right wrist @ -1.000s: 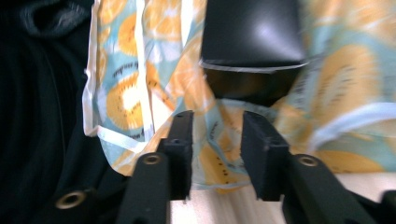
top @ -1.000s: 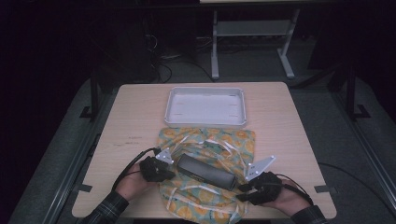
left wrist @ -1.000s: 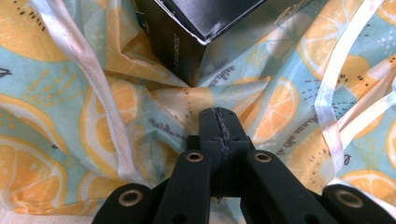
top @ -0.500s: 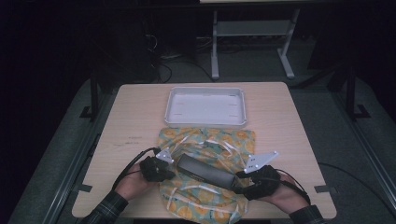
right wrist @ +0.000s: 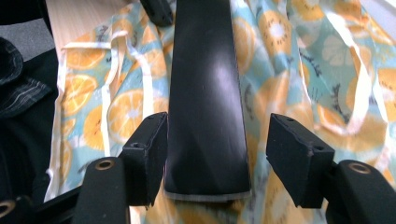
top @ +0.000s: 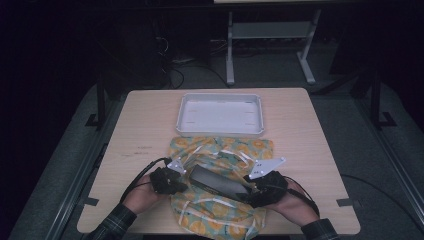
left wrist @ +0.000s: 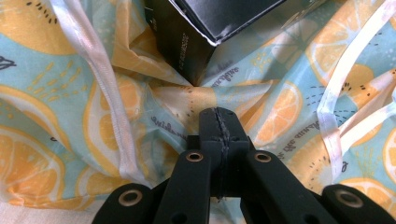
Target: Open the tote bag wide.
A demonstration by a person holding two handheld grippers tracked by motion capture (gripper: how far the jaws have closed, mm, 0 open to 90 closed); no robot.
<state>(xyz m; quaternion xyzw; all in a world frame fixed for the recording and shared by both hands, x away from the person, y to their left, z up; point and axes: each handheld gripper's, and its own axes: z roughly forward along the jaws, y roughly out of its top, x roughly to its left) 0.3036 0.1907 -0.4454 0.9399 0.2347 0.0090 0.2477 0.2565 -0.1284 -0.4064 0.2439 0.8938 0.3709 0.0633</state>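
I see an empty white tray [top: 220, 114] on my wooden table [top: 310, 135], just past the fruit cloth, and a metal stand [top: 270, 47] on the floor behind.

A pale wood-grain worktop [top: 150, 120] is sitting in the middle of a dim room, catching most of the light. Grey carpet [top: 70, 165] is spreading around it on both sides. Beyond the far edge, a light metal stand [top: 270, 35] with two legs is standing on the floor, and dark cables [top: 175, 70] are lying tangled in the shadow beside it.
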